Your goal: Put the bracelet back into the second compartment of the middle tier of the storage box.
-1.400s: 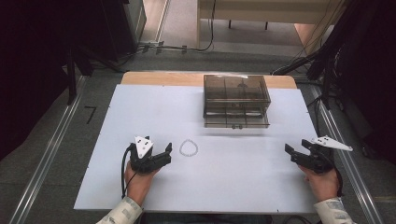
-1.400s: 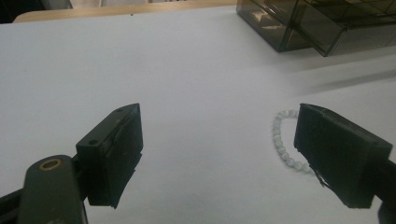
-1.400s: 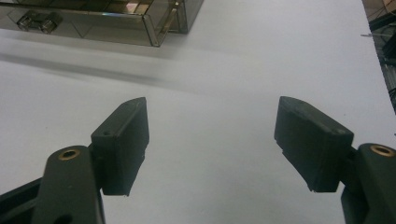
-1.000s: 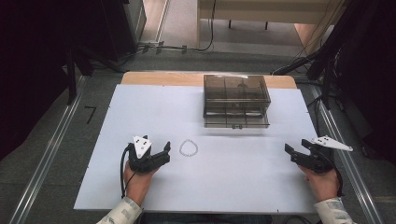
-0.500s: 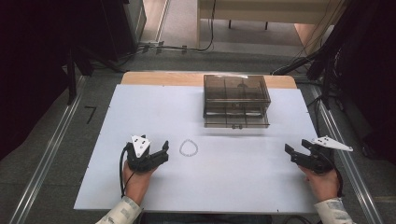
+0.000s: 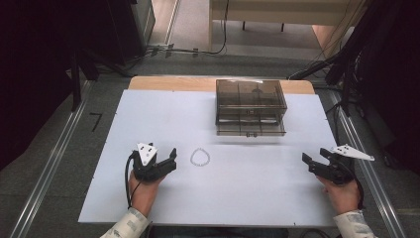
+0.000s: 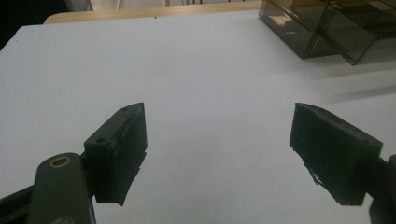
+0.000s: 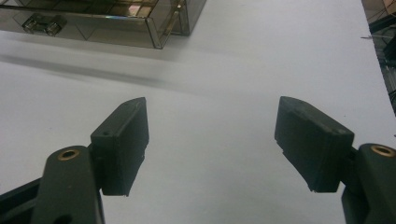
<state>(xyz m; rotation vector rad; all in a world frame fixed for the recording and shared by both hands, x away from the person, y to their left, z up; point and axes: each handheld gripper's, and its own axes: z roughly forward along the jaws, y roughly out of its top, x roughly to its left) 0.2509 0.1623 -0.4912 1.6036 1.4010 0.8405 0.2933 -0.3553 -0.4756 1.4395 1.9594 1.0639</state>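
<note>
L gripper point(image 6: 168, 159), black two-jaw tool w/ grey three-cornered plate on top, sits at approx 8 o'clock on the white rectangular table sheet point(image 6: 148, 114), held in the person's left hand point(image 6: 142, 191). Jaws spread wide, nothing between them; left gripper view confirms: L gripper point(image 7: 217, 154) has bare white sheet point(image 7: 187, 70) in the gap. Black cable loops off its 9 o'clock side.

Small ring of pale beads, bracelet-like loop point(image 6: 200, 157), lies flat on the sheet just beside the L gripper's jaw tips, at their 3 o'clock. Not touching as far as I can tell; gap is small. Roughly 6–7 o'clock of table centre.

R gripper point(image 6: 313, 162), same black build w/ grey plate, at approx 4 o'clock on the sheet near the edge, held in the right hand point(image 6: 342, 194). Jaws spread apart, empty. Right gripper view: R gripper point(image 8: 210, 140) over plain white surface, nothing pinched.

Smoky transparent plastic drawer box w/ compartments point(image 6: 250, 106) stands at approx 1 o'clock, well apart from both grippers. Bottom drawer looks pulled out slightly toward the person, two small handles on its front. In left gripper view the box point(image 7: 327, 28) is at 1–2 o'clock; in right gripper view the box point(image 8: 102, 18) is at 11 o'clock, drawer handle visible.

Bead loop is well apart from the box, at its 7 o'clock. Grippers well apart from each other.
</note>
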